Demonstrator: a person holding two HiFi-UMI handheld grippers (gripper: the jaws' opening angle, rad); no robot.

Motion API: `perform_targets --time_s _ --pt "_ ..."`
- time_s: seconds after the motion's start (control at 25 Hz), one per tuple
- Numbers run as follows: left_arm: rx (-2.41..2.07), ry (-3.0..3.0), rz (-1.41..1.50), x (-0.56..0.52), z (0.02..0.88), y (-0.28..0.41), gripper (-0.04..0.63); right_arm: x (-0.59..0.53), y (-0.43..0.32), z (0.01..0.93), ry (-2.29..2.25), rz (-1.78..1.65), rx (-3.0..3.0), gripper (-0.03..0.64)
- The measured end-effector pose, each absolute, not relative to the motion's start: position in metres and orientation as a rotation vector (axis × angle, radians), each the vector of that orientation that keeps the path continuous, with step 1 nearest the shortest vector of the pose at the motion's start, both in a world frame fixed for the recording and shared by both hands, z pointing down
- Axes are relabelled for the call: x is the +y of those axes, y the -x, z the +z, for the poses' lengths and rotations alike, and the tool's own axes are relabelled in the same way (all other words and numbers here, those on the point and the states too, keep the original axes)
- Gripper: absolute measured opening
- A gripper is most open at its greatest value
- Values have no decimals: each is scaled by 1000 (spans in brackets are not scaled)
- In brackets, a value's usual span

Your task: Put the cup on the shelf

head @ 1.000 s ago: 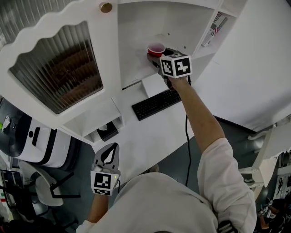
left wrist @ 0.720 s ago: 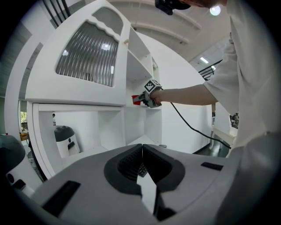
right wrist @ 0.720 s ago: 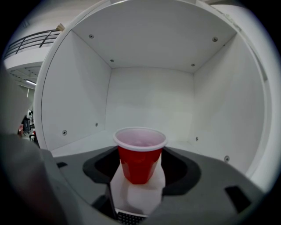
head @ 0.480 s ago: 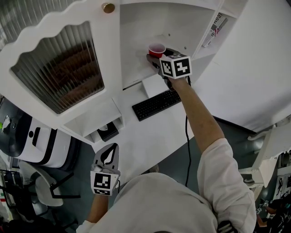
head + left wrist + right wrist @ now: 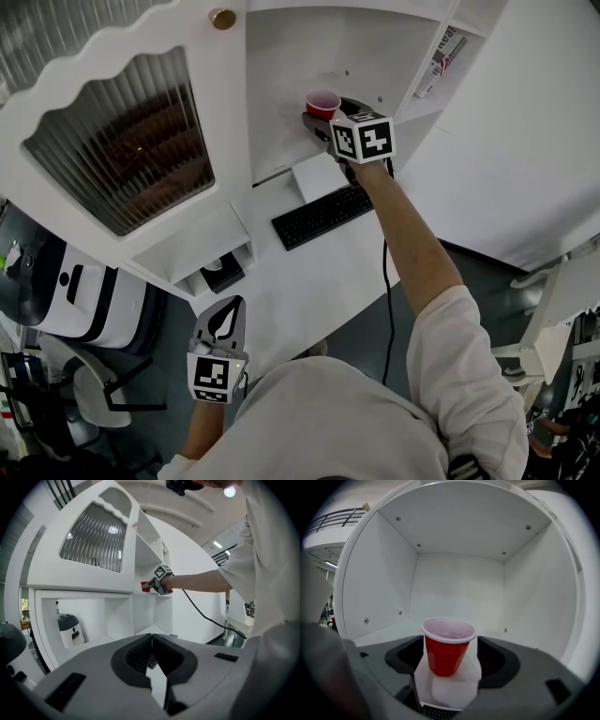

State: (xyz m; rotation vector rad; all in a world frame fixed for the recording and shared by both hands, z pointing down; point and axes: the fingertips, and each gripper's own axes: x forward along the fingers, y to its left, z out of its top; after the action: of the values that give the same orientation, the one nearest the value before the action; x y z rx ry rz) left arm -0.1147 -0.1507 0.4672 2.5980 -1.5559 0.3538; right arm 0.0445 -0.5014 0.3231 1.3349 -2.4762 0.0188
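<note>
A loose white shirt point(image 5: 375, 422) is worn by the person, with the right sleeve point(image 5: 459, 328) cut wide and the forearm left bare. The left hand-held gripper point(image 5: 228, 309) and the right hand-held gripper point(image 5: 328, 114) are shaped from smooth grey moulded plastic, and dark ribbed pads point(image 5: 140, 656) are set into the left one. White cubes printed with black square markers are carried as the left marker cube point(image 5: 212, 375) and the right marker cube point(image 5: 362, 136), and a thin black cable point(image 5: 386, 300) is run from the right unit.
</note>
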Motion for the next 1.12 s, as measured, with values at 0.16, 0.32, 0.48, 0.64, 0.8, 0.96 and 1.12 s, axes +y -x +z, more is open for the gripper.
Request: perform_targets --time_s 0.16,0.32,0.48,0.64,0.8,0.96,1.12 --pt "-1556 -2600 353 -151 467 116 3 -500 -46 323 -1338 28 -2491 376" --pt "-1548 -2604 348 -151 466 114 3 -496 -47 322 -1341 36 -2503 374" --pt "-1536 -2617 347 -150 465 112 3 -485 -50 319 -1339 48 -2523 371" --pt "-1519 -2636 350 -151 464 109 4 -469 -57 310 -1343 43 -2551 362" --pt "-1496 -2656 345 -153 462 104 4 -450 -62 295 -1340 1 -2582 335" --pt "-1477 -2674 345 -153 460 99 3 -431 -65 283 -1340 -43 -2604 310" --pt "-1463 -2687 354 -154 459 96 3 -413 -68 278 -1336 -62 -2627 289"
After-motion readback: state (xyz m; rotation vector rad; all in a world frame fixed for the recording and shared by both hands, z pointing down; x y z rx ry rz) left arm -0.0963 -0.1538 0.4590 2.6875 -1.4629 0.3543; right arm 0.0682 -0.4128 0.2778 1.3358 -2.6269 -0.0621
